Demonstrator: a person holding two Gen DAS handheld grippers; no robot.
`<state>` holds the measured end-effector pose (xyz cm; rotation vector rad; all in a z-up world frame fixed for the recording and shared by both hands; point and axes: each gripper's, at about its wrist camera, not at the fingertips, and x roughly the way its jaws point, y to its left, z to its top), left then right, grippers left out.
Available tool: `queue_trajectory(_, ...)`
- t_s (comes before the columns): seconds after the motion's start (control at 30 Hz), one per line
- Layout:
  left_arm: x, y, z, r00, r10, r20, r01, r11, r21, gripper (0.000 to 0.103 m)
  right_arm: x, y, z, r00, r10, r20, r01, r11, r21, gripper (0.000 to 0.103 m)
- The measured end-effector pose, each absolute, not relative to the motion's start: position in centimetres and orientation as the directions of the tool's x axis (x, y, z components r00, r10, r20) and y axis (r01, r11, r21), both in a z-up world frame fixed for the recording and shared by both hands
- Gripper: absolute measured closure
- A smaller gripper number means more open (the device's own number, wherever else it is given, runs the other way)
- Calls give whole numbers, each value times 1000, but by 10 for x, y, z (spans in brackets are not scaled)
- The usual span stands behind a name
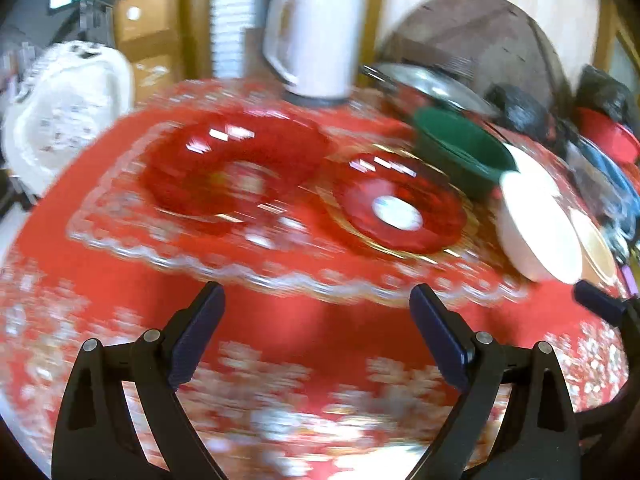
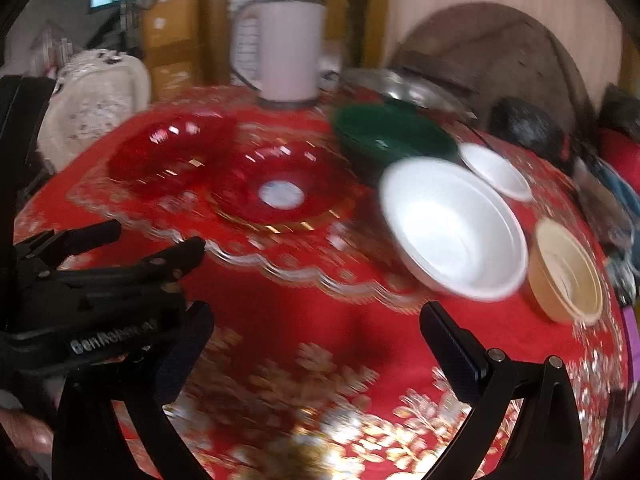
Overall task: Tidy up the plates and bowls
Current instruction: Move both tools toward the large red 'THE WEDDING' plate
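left tongs (image 1: 316, 312): you're holding these spread wide with nothing between the pads, hovering low over the red worktop (image 1: 304, 320) near its front edge.

right tongs (image 2: 316, 320): same deal, you're carrying them wide apart and empty, hovering just off to the right of the left ones. You can see the left tool poking in at the left of the right wrist view.

what's straight ahead of the left: the two red glass plates are sitting past the scalloped edge of the clear tray (image 1: 120, 236). The deep red plate (image 1: 236, 168) is lying ahead and a bit left, the flatter red plate (image 1: 400, 204) with the pale centre is ahead and a bit right. Whether their rims are touching, I can't tell, too much blur.

what's ahead of the right: the big white bowl (image 2: 452, 228) is sitting ahead-right, closest thing to these tongs. Small white bowl (image 2: 496, 172) and green bowl (image 2: 392, 136) are lying behind it, tan bowl (image 2: 568, 272) further right.

long axis: nothing really, it's all round, so you're going for a rim either way.

who's nearer: I'd say right for the bowls, left for the red plates.

heads up: everything's smeared, so you're clearly swinging both tools fast.
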<state>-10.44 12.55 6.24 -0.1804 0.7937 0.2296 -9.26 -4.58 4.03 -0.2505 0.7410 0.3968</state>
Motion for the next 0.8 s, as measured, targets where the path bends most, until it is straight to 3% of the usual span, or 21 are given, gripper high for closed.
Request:
queue_trajectory(0.23, -93, 215, 76, 621, 298, -725, -445, 896, -13, 8, -60, 4, 79, 652, 373, -660, -533, 845, -49, 1)
queue_trajectory(0.5, -48, 270, 57, 543, 290, -788, -490, 872, -17, 8, 30, 82, 78, 496, 456, -739, -633, 773, 52, 1)
queue_trajectory(0.8, -15, 285, 38, 486, 252, -837, -474, 881, -10, 8, 96, 134, 52, 452, 368, -812, -633, 774, -1, 1)
